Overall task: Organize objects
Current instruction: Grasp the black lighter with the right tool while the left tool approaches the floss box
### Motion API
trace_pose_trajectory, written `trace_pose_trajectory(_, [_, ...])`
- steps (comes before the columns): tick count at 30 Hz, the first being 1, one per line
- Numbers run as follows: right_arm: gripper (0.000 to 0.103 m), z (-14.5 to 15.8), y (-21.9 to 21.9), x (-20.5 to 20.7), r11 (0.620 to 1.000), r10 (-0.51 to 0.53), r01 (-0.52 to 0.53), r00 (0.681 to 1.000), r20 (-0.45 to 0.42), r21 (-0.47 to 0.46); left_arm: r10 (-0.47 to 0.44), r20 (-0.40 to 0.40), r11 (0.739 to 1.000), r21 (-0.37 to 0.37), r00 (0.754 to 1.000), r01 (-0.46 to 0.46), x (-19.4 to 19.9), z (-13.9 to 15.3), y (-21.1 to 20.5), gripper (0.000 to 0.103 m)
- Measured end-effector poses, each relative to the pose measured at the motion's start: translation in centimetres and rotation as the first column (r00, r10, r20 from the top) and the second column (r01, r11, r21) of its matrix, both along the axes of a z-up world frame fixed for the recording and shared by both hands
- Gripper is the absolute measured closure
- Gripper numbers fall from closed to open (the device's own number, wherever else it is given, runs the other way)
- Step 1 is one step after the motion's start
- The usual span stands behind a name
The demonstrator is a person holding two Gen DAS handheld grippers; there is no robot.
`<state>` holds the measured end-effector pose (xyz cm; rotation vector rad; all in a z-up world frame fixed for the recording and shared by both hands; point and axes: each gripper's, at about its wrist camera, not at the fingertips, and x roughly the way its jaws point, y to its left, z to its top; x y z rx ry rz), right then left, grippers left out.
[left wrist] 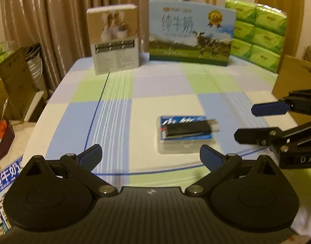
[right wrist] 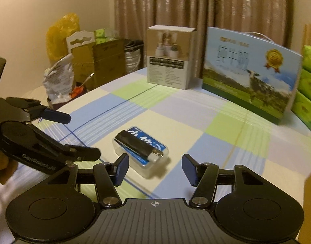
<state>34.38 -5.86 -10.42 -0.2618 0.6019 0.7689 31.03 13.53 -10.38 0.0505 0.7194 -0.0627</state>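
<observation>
Both tongs, left tongs [left wrist: 151, 157] and right tongs [right wrist: 155, 168], are wide apart. The lighter [right wrist: 139, 146] at 12 o'clock looks light, hard, slippery; pinch its long sides.

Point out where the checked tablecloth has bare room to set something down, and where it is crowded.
Bare cloth runs between the lighter-topped clear box and the back row, and left of the clear box toward the table's edge. The back is crowded: photo box, milk carton and green tissue pack. Both open grippers, left gripper and right gripper, crowd the near side.
</observation>
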Motion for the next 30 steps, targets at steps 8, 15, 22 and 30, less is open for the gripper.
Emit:
trace_pose_trajectory(8, [0.057,-1.9,2.3,2.3,0.998,0.056,-0.056,0.998,0.017,-0.039,0.048,-0.012,0.999,0.010,0.999,-0.048,0.1,-1.0,1.1,0.003])
trace_pose_trajectory(15, [0.082,-2.8,3.0,2.7,0.993,0.114,-0.114,0.993,-0.002,-0.025,0.054,-0.015,0.998,-0.009,0.998,-0.054,0.2,-1.5,1.8,0.003])
trace_pose_trajectory(22, [0.083,-1.9,0.8,2.6,0.999,-0.048,0.047,0.996,-0.069,-0.027,0.019,0.004,1.000,-0.011,1.000,-0.019,0.4,-1.3,0.9,0.003])
trace_pose_trajectory(30, [0.083,-2.4,-4.6,1.8,0.953,-0.286,0.269,0.951,-0.118,-0.139,-0.048,0.036,0.998,-0.031,0.998,0.049,2.2,-1.5,-1.7,0.003])
